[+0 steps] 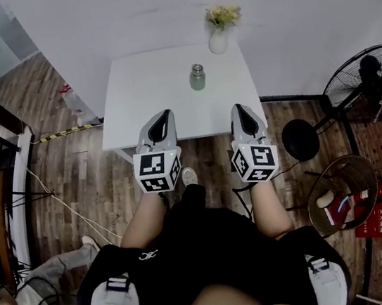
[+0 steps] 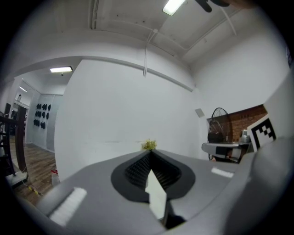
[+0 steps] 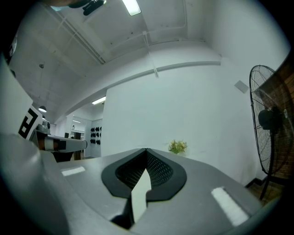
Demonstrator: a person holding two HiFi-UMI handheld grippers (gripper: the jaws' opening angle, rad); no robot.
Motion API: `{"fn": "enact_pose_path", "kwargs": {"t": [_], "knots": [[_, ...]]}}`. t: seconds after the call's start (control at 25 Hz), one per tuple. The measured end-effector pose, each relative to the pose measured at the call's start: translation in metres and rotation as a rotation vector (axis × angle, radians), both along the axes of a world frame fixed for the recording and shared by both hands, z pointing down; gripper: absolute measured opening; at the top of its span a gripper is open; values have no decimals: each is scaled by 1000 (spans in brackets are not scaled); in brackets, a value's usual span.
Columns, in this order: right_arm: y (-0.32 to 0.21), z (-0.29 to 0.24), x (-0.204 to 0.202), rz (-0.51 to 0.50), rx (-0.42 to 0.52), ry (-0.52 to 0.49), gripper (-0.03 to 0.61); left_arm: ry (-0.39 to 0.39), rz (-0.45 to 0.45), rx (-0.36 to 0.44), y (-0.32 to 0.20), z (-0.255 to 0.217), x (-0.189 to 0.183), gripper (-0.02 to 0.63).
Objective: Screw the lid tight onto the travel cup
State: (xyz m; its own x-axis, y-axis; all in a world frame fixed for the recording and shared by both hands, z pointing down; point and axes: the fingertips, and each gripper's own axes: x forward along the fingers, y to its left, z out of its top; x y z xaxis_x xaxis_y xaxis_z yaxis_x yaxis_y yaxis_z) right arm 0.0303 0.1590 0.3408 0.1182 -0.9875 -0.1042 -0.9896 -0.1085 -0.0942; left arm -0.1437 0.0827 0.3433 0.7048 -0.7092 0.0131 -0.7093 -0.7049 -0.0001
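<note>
A small green travel cup (image 1: 197, 77) with a silver lid stands upright on the white table (image 1: 148, 105), toward its far middle. My left gripper (image 1: 165, 114) is shut and empty, held over the table's near edge, left of the cup and well short of it. My right gripper (image 1: 237, 108) is also shut and empty, near the table's front right corner. In both gripper views the jaws meet at their tips, left gripper (image 2: 149, 152) and right gripper (image 3: 146, 149), and point up at the white wall. The cup is hidden in those views.
A white vase with yellow-green flowers (image 1: 219, 29) stands at the table's far edge, behind the cup. A black floor fan (image 1: 365, 83) and a wicker basket (image 1: 343, 193) are on the right. A red-capped bottle (image 1: 69, 95) and cables lie on the wooden floor at left.
</note>
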Motion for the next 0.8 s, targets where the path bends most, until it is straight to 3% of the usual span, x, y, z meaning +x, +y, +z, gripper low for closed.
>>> {"fn": "enact_pose_path", "kwargs": {"t": [0.44,0.8], "knots": [[-120,-15,51,15,9,36,-2,54,6,-36,-127,-1,43,54],[-234,-18,75,15,-28,59,-2,26,8,-49,-243,-4,65,54]]}}
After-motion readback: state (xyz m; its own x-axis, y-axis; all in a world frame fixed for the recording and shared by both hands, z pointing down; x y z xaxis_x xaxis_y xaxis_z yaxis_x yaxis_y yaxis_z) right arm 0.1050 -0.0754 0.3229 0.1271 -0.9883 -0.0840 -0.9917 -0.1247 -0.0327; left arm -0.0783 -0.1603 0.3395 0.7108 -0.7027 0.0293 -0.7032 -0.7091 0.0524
